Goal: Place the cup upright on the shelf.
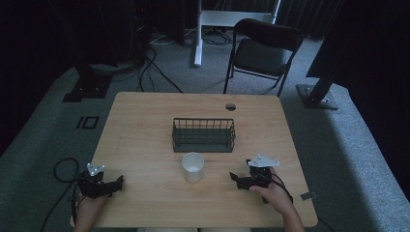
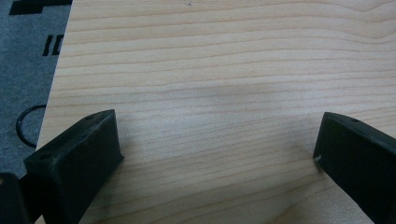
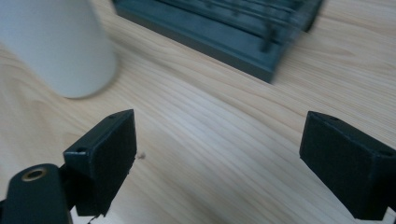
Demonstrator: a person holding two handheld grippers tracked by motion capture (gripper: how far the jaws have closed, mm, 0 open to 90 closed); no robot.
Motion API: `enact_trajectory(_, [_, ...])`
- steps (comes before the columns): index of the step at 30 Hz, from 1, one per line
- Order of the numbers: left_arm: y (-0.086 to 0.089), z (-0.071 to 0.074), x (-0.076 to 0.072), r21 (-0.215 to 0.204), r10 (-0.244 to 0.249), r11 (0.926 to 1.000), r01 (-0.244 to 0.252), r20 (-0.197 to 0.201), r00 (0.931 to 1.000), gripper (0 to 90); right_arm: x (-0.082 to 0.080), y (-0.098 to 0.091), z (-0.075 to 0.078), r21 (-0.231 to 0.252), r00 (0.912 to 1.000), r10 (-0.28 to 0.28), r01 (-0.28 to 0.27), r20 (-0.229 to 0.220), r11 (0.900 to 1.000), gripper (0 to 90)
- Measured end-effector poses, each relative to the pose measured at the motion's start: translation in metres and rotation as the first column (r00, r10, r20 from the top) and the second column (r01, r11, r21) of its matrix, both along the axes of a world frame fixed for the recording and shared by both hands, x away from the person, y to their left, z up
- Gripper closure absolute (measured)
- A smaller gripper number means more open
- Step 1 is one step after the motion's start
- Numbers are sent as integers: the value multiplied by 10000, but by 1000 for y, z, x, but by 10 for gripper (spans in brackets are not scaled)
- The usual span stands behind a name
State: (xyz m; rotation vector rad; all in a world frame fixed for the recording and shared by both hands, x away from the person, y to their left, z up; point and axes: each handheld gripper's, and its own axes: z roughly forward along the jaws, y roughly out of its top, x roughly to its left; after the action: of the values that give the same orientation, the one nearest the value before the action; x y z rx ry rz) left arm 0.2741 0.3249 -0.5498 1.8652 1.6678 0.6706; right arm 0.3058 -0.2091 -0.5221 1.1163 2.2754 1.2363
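overhead forward-down, gripper views near table (image 1: 145,125)

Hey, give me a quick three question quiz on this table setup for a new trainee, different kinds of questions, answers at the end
1. True or false: the white cup stands upright inside the wire basket.
2. Which gripper is nearer the cup? A) left gripper B) right gripper
3. Fill in: the jaws of both grippers are ____, with nothing between them.

Key:
1. False; the cup stands on the wooden table, in front of the basket.
2. B
3. open
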Motion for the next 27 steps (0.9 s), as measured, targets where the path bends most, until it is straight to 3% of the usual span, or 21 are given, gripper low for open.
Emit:
enact_trajectory(2, [0, 0, 0, 2, 0, 10000, 0, -1, 10000, 8, -2, 9, 2, 87, 9993, 356, -357, 105, 9993, 108])
enact_trajectory(18, [0, 0, 0, 0, 1, 10000, -1, 0, 10000, 8, -5, 41, 1, -60, 9895, 1436, -1435, 178, 9896, 124])
enact_trajectory(27, [0, 0, 0, -1, 2, 10000, -2, 0, 10000, 8, -7, 58, 4, 180, 9774, 2095, -2101, 290, 9775, 114])
